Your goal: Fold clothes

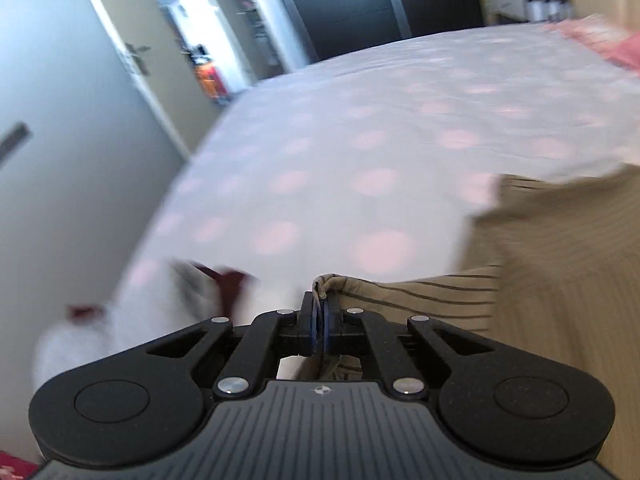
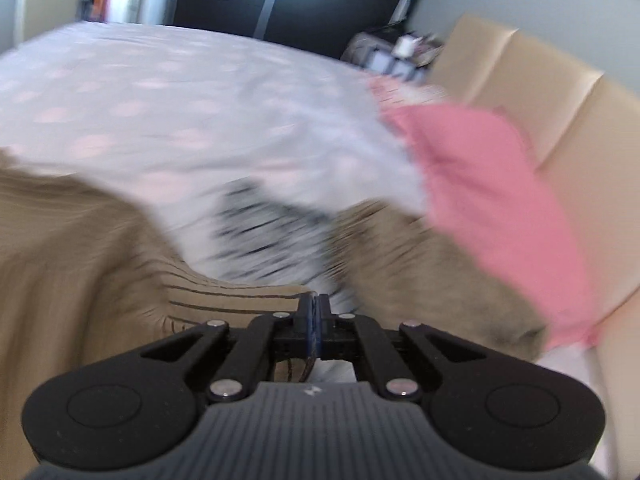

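Above the dotted bedspread (image 1: 360, 128), left gripper (image 1: 320, 306) and right gripper (image 2: 314, 308) each apparently pinch the tan garment (image 1: 560, 240)

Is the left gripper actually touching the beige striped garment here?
Touching. In the left wrist view, the left gripper is shut, with the corner of the beige striped garment pinched between its fingers and sticking out above them.

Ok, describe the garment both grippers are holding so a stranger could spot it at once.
Start from the bed, covered in a white sheet with pale pink dots. At its near edge hangs the tan garment, pinched by the left gripper and the right gripper. Unlike the plain pink cloth by the cream headboard and the black-and-white striped item, it is beige with thin dark stripes.
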Demonstrator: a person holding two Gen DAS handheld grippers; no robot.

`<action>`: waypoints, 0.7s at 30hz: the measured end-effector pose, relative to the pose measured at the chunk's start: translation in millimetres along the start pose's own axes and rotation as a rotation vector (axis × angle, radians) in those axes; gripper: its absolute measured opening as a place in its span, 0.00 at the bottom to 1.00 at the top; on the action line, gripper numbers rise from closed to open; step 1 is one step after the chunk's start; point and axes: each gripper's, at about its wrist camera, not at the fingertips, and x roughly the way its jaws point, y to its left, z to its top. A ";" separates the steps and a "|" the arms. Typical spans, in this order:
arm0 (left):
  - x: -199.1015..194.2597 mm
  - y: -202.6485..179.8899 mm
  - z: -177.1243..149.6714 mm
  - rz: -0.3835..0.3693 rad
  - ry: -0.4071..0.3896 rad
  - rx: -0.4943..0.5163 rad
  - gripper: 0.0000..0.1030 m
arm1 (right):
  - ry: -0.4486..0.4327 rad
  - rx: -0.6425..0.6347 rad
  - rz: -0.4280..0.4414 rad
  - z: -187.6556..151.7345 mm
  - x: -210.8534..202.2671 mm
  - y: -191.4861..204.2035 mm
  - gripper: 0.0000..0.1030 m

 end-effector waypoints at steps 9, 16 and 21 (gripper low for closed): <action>67.4 5.3 11.5 0.154 0.115 0.036 0.01 | 0.090 -0.010 -0.168 12.1 82.2 -32.6 0.02; 61.8 8.2 4.1 0.126 0.055 0.051 0.06 | 0.126 0.025 -0.180 1.5 97.2 -39.2 0.19; 23.6 13.6 0.5 0.083 -0.071 0.008 0.49 | 0.085 0.041 -0.174 2.5 56.9 -47.8 0.40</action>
